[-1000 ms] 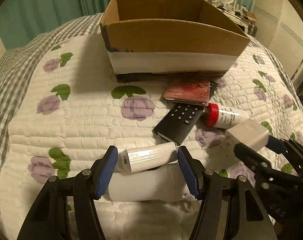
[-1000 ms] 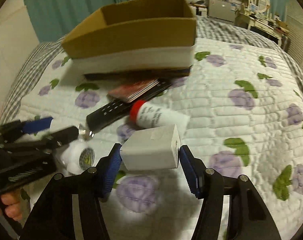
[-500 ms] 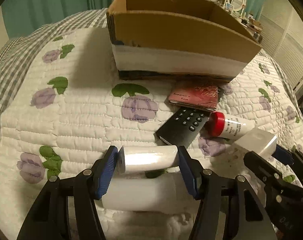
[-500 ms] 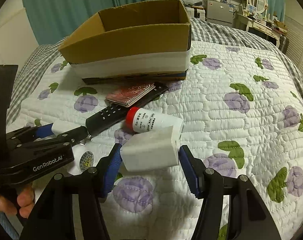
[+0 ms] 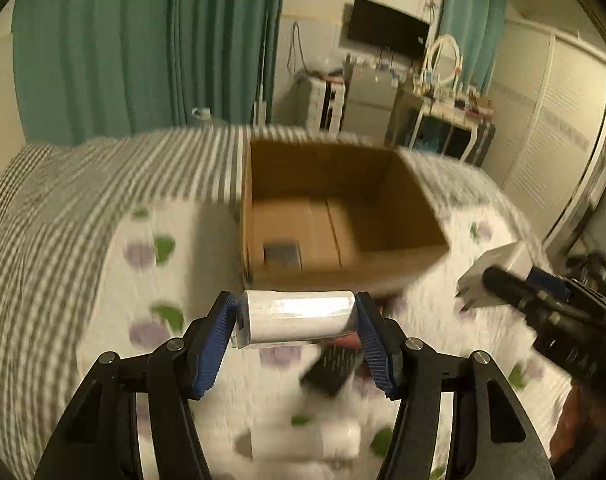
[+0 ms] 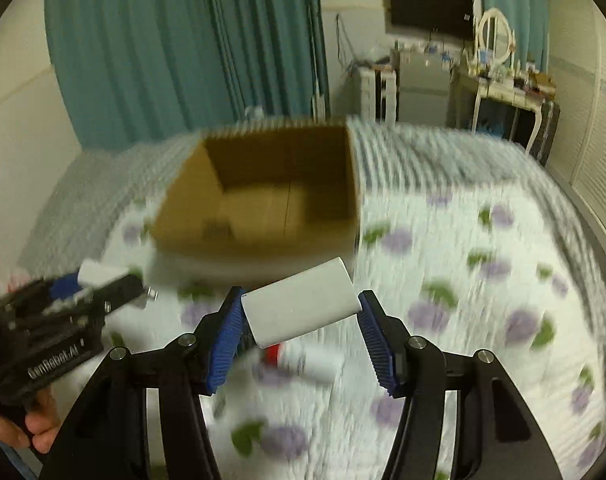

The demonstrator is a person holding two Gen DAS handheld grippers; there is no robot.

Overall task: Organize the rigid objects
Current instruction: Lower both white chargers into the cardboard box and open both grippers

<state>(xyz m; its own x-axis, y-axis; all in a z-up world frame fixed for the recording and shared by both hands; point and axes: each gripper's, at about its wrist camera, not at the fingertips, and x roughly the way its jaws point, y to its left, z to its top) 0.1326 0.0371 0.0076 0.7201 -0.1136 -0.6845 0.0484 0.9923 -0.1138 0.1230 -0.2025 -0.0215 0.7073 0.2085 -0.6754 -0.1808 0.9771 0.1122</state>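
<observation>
My left gripper is shut on a white power bank and holds it in the air in front of the open cardboard box. My right gripper is shut on a white charger block, tilted, also held up before the box. The charger block also shows at the right of the left wrist view. A small dark item lies on the box floor. The black remote and the red-capped white bottle lie on the quilt below.
The box stands on a flowered white quilt over a grey checked bedspread. Another white object lies on the quilt near me. Teal curtains, a dresser and a wall TV are behind the bed. Both views are motion-blurred.
Both grippers have risen from the quilt with their objects and moved toward the box. I now look down into the box's open top.
</observation>
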